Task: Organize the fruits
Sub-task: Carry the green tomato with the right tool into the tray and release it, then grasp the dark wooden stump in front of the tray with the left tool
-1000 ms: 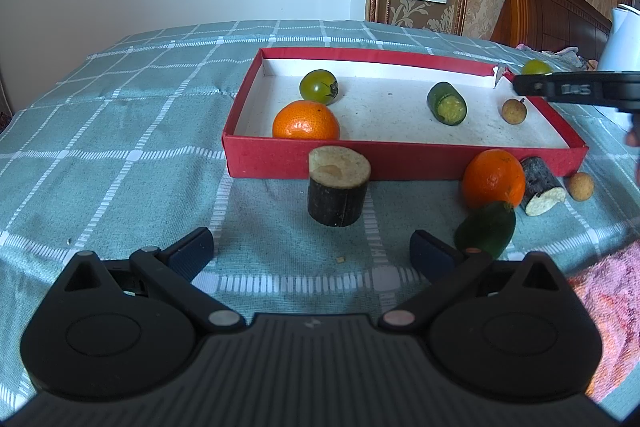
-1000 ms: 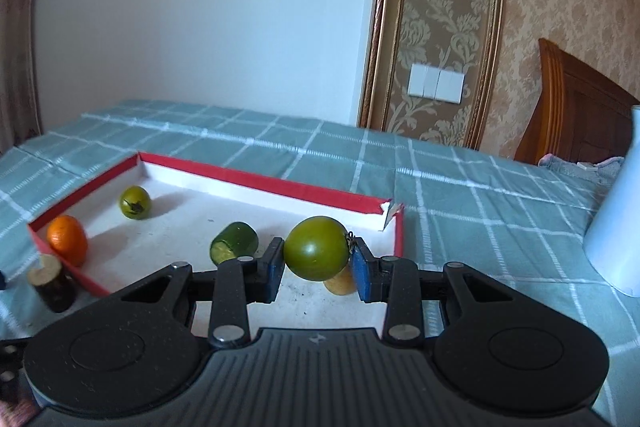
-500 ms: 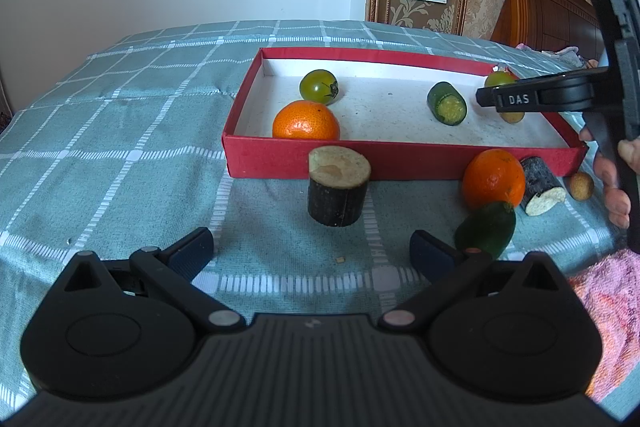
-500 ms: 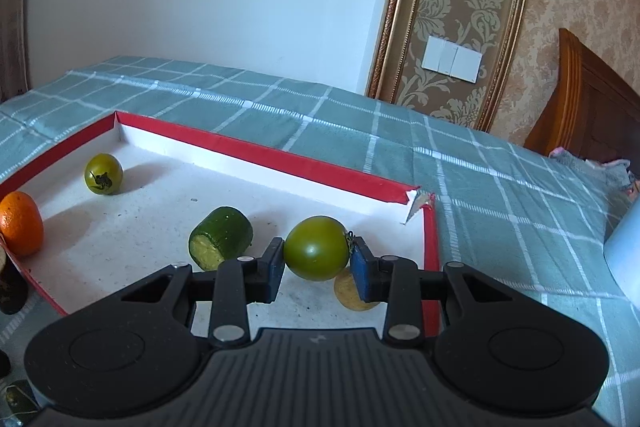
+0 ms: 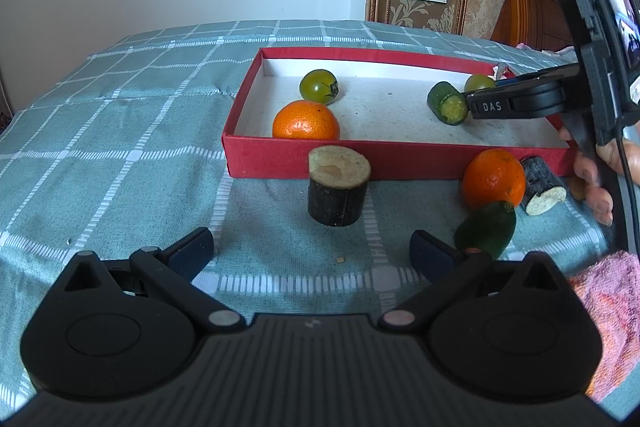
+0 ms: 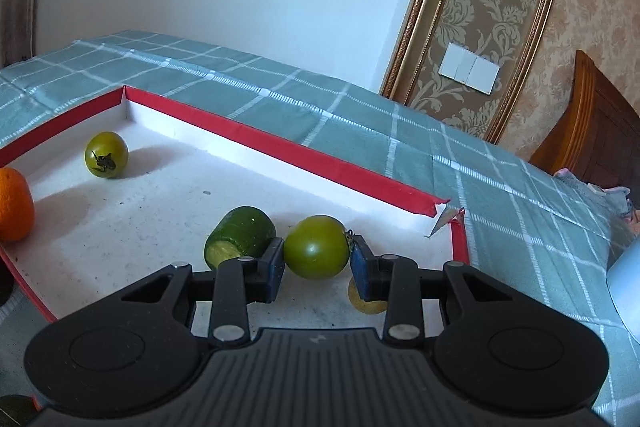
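Note:
My right gripper is shut on a green tomato and holds it low inside the red box, beside a cucumber piece and a small yellow fruit. Another green tomato and an orange lie in the box. In the left wrist view, my left gripper is open and empty above the cloth. Ahead of it stand a dark wood stump, an orange, a green fruit and a second stump, all outside the box.
A pink towel lies at the right of the left wrist view. A white jug stands right of the box. The checked green cloth covers the surface. A wooden headboard is behind.
My right gripper has moved further over the box and lower, carrying the green tomato next to the cucumber piece. The left gripper has not moved.

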`<act>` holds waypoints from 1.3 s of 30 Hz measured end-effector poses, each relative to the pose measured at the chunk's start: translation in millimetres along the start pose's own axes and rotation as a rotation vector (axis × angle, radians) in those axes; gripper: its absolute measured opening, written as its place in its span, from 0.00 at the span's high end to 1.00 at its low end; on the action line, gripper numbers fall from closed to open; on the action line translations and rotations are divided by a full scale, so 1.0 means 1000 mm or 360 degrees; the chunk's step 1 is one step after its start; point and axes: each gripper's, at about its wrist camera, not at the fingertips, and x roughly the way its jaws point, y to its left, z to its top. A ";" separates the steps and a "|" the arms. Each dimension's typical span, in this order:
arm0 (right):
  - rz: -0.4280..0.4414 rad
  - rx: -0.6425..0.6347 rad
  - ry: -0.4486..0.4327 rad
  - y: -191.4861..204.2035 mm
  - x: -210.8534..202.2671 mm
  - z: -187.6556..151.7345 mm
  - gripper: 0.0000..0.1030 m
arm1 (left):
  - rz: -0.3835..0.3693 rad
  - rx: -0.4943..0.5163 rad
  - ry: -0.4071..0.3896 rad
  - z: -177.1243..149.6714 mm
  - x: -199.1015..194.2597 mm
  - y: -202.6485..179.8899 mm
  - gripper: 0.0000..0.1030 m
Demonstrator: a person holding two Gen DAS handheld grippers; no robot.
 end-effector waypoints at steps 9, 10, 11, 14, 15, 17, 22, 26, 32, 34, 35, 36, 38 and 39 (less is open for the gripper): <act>0.0013 0.0000 -0.0017 0.001 -0.007 -0.002 0.59 | -0.0001 -0.0001 0.0000 0.000 0.000 0.000 0.00; 0.0012 0.0004 -0.0021 0.001 -0.009 -0.003 0.58 | -0.0001 -0.0001 0.0000 0.000 0.000 0.000 0.00; 0.0011 0.0014 -0.0025 0.000 -0.011 -0.004 0.55 | -0.0001 -0.0002 -0.0001 0.000 0.000 0.000 0.00; 0.0020 0.0038 -0.0035 -0.002 -0.016 -0.006 0.47 | -0.0003 -0.0004 -0.0002 0.000 -0.001 0.000 0.00; 0.0021 0.0047 -0.0037 -0.003 -0.017 -0.006 0.47 | -0.0003 -0.0004 -0.0002 0.000 -0.001 0.000 0.00; 0.0025 0.0063 -0.0034 -0.004 -0.019 -0.007 0.47 | -0.0003 -0.0004 -0.0002 0.000 -0.001 -0.001 0.00; 0.0048 0.0112 -0.0034 -0.008 -0.026 -0.012 0.40 | -0.0003 -0.0005 -0.0002 0.000 -0.001 0.000 0.00; 0.0037 0.0145 -0.0087 -0.013 -0.042 -0.016 0.33 | -0.0003 -0.0004 -0.0002 0.000 -0.001 0.000 0.00; 0.0066 0.0206 -0.0152 -0.019 -0.067 -0.024 0.29 | -0.0003 -0.0004 -0.0002 0.000 -0.001 0.000 0.00; 0.0075 0.0244 -0.0175 -0.023 -0.076 -0.030 0.23 | -0.0001 -0.0002 -0.0001 0.000 -0.001 -0.001 0.00; 0.0081 0.0269 -0.0186 -0.026 -0.081 -0.033 0.20 | 0.0001 0.0001 0.0000 0.001 -0.001 -0.001 0.00; 0.0087 0.0293 -0.0193 -0.028 -0.085 -0.036 0.20 | 0.0003 0.0002 0.0000 0.000 -0.001 -0.002 0.00; 0.0104 0.0345 -0.0198 -0.033 -0.091 -0.043 0.20 | 0.0005 0.0004 0.0000 0.000 -0.001 -0.002 0.00; 0.0113 0.0374 -0.0199 -0.035 -0.094 -0.047 0.20 | 0.0006 0.0004 0.0000 0.000 -0.001 -0.003 0.00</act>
